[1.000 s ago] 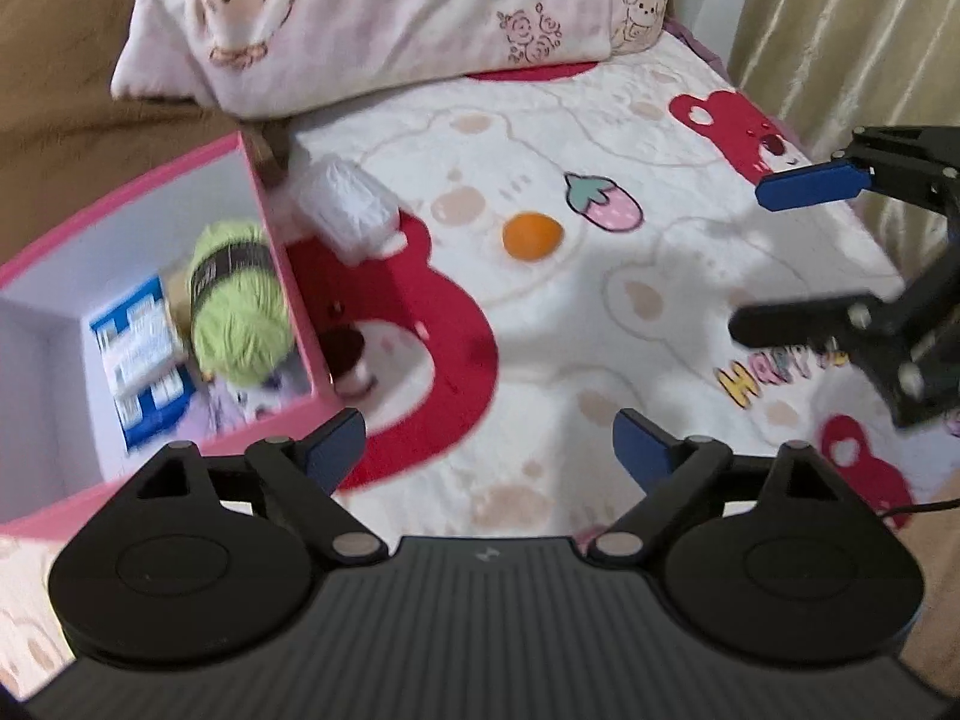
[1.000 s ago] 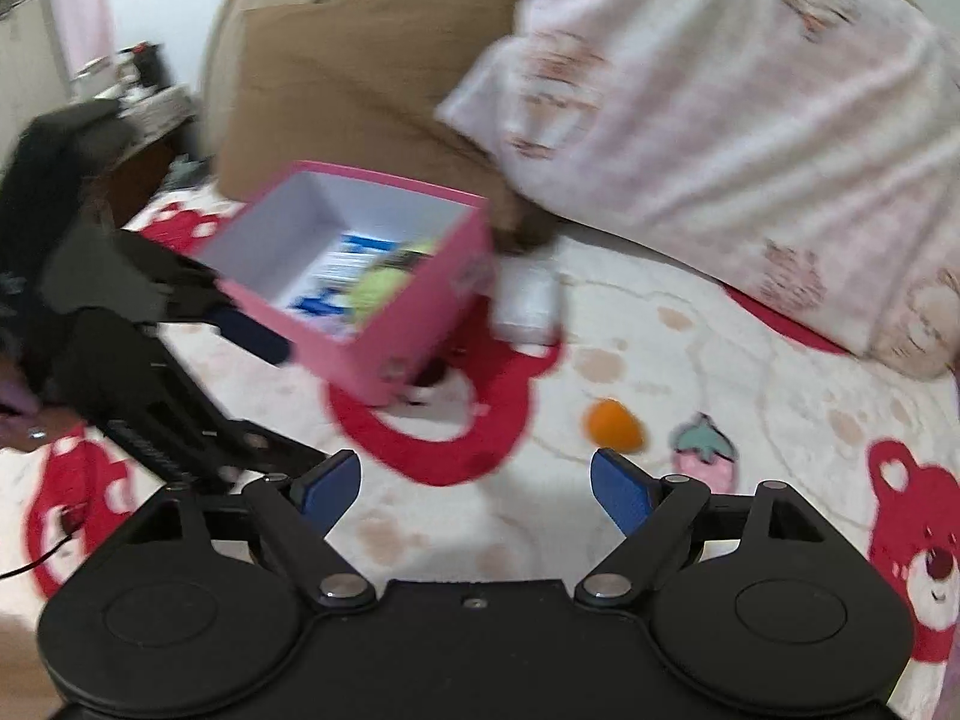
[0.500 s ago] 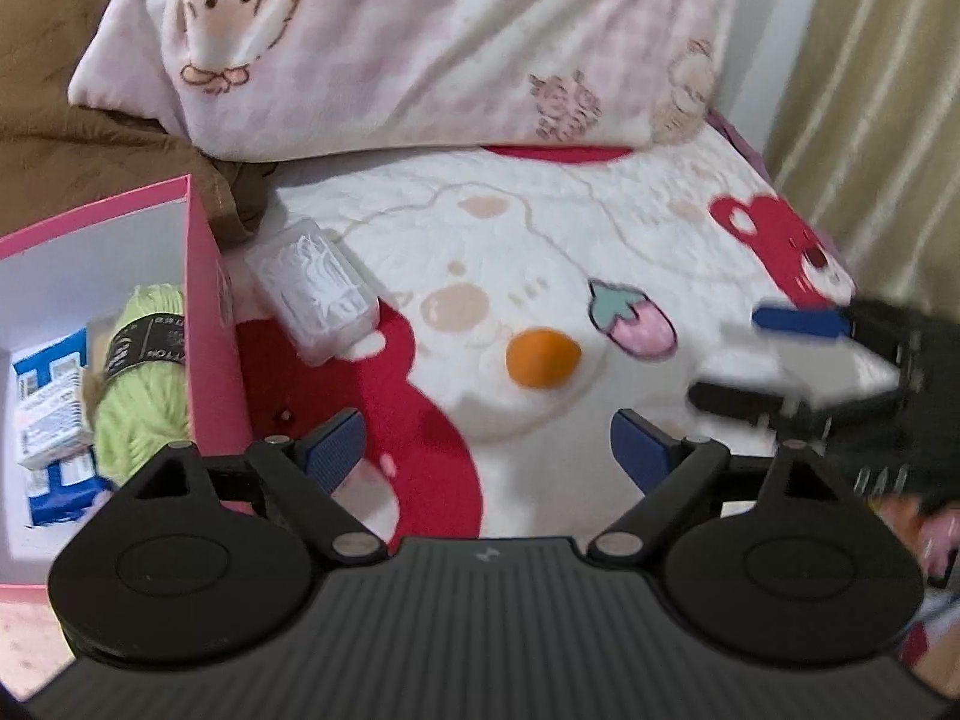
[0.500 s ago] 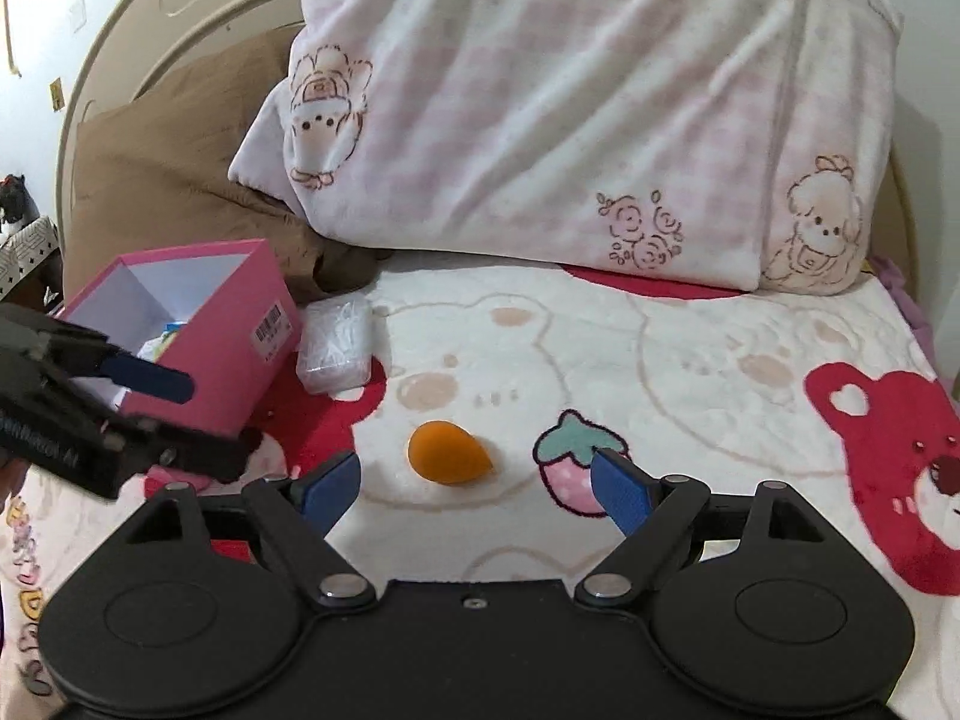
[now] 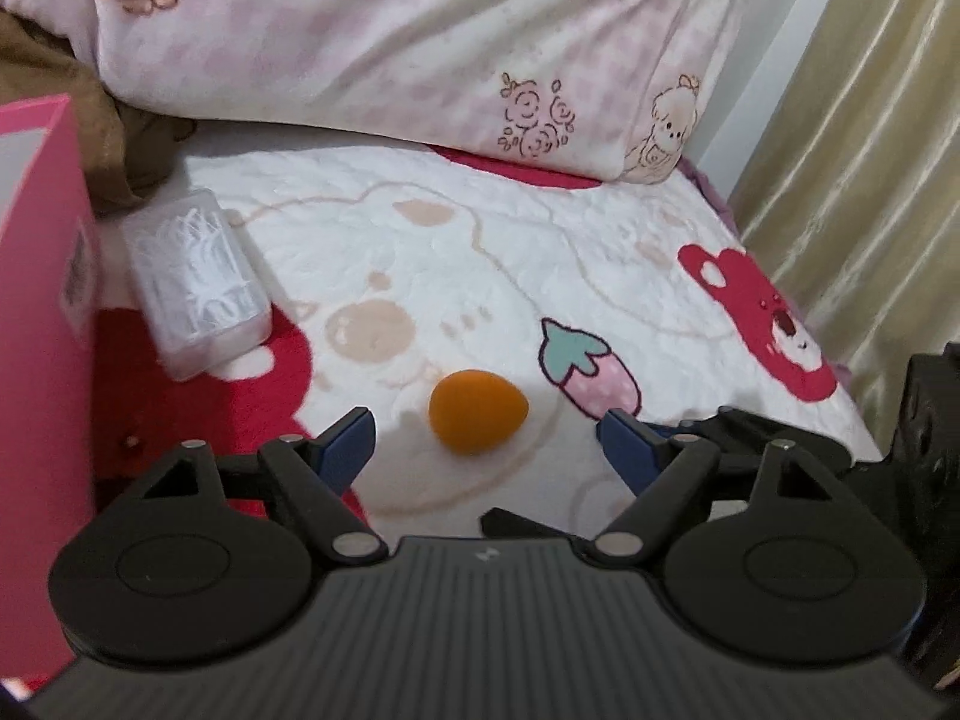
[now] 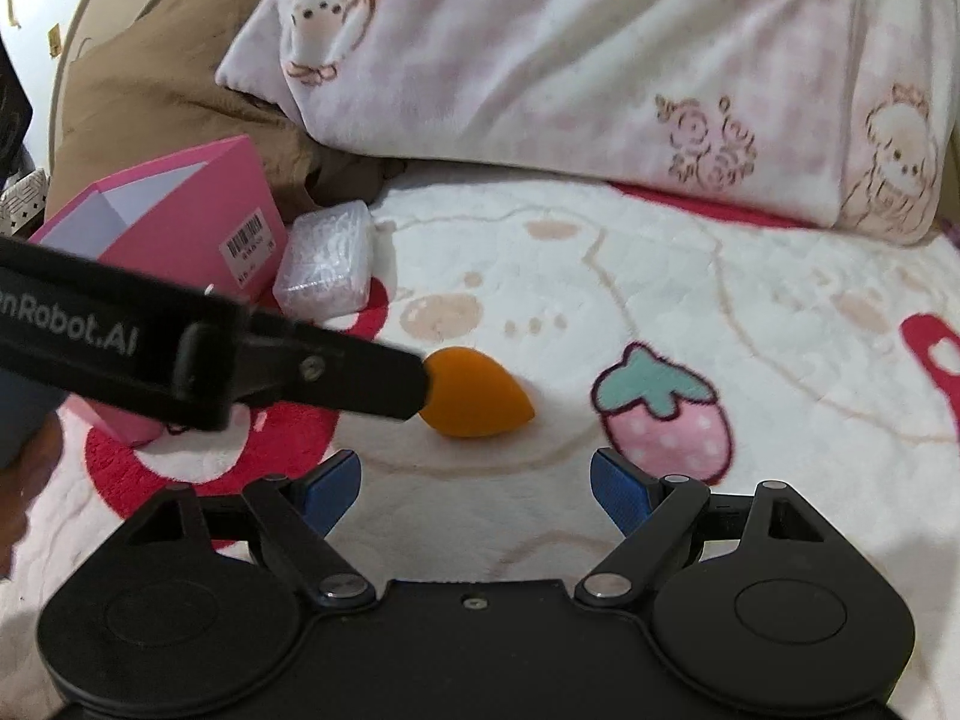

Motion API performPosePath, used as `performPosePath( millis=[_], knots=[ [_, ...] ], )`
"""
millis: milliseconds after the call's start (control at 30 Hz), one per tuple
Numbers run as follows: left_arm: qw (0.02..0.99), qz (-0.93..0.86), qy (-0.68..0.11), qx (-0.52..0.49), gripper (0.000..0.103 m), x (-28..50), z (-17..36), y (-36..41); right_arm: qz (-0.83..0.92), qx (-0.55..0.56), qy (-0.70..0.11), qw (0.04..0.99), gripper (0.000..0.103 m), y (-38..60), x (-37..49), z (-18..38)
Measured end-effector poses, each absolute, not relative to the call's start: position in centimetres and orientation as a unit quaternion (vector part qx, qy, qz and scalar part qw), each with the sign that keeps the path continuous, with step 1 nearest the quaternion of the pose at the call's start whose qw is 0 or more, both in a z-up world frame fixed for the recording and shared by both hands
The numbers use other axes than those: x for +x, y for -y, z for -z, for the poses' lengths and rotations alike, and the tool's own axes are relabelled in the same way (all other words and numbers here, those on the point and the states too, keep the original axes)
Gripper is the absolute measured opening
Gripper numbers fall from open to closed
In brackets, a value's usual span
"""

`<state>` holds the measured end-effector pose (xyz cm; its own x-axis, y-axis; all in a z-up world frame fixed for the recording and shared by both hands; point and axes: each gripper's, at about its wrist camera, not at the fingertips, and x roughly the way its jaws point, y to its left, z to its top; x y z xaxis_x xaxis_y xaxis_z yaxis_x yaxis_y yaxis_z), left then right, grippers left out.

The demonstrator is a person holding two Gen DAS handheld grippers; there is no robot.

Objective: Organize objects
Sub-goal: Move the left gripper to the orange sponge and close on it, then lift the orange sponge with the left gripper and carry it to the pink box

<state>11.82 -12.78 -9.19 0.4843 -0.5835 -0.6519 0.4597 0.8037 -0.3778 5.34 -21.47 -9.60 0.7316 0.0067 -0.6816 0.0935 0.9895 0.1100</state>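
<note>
Ahead, orange teardrop sponge [image 5: 478, 412] on blanket [image 5: 540, 276], left tool [image 5: 485, 439] closing, right tool [image 6: 476, 491] apart

The blanket [image 5: 540, 252] is fluffy printed fleece, and the pillow [image 5: 390, 42] looks like soft plush cloth. The orange sponge [image 5: 477, 411] has a matt, foamy surface, while the case [image 5: 198, 282] is clear glossy plastic and the pink box [image 6: 198, 210] is smooth card with a paper label. The curtain [image 5: 858, 150] is shiny satin-like cloth.
</note>
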Motion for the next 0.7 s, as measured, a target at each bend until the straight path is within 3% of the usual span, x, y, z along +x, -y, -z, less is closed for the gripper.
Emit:
performPosePath(
  millis=[100,167,233,533,700],
  knots=[
    [0.854,0.313,-0.405,-0.095,0.071,12.6,9.9,12.8,0.034,0.087,-0.361,0.928,0.087,21.9,6.1,10.3],
    [0.852,0.315,-0.407,-0.099,0.059,13.1,10.2,12.9,0.040,0.098,-0.358,0.927,0.087,22.1,6.6,10.8],
    [0.846,0.321,-0.411,-0.108,0.056,13.6,10.6,12.9,0.037,0.113,-0.357,0.927,0.086,22.2,6.9,11.1],
    [0.829,0.340,-0.425,-0.129,0.043,13.9,11.7,12.9,0.054,0.098,-0.352,0.929,0.050,20.9,7.9,11.0],
    [0.827,0.343,-0.428,-0.128,0.043,13.4,11.4,12.8,0.052,0.080,-0.349,0.932,0.047,20.5,7.1,10.6]
  ],
)
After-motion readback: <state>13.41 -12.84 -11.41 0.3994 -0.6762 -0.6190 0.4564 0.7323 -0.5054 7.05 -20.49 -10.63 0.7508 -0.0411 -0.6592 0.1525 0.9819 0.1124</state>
